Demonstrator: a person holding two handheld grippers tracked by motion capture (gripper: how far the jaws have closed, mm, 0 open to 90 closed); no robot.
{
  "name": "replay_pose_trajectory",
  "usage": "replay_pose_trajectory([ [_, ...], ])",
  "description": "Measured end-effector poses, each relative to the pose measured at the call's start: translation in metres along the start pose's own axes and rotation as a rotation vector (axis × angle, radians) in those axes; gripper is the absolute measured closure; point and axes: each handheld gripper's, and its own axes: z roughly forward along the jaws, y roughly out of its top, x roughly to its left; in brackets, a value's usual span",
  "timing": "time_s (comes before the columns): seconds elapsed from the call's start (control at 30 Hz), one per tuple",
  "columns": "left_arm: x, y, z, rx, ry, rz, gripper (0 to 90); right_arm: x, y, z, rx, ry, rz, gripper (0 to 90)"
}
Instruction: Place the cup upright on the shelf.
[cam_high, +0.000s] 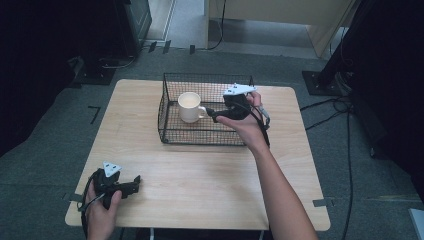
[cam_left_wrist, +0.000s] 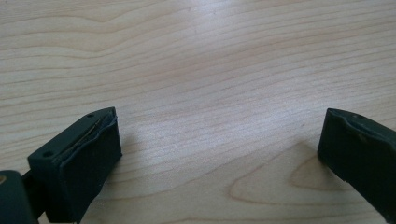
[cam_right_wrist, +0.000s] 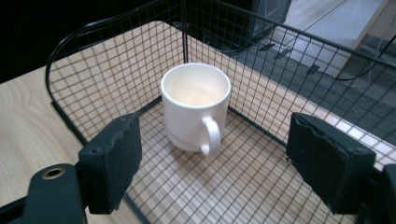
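One mug (cam_right_wrist: 196, 107) upright in basket (cam_right_wrist: 116, 60), just ahead of my right gripper (cam_right_wrist: 212, 163); jaws released, empty; placing looks done; left gripper (cam_left_wrist: 219, 154) idle, spread.

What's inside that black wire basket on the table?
A white mug stands upright in the wire basket, handle toward the open right gripper. The mug looks empty, though its very bottom is hard to make out.

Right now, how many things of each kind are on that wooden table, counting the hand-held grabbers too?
Mugs: 1, a white mug standing upright in the basket
Wire baskets: 1, a black basket
Grabbers: 2, the left gripper low by the table's near edge, the right gripper over the basket, both open and holding nothing
Total: 4
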Motion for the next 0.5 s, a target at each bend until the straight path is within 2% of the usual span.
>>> replay_pose_trajectory([
  [0.27,0.000,0.000,0.000,0.000,0.000,0.000,0.0,0.000,-0.015,-0.024,-0.002,-0.035,0.024,16.9],
  [0.37,0.000,0.000,0.000,0.000,0.000,0.000,0.0,0.001,-0.021,-0.031,0.016,-0.062,0.031,15.7],
  [0.5,0.000,0.000,0.000,-0.001,0.000,-0.001,0.0,0.000,-0.031,-0.042,0.008,-0.089,0.069,14.8],
])
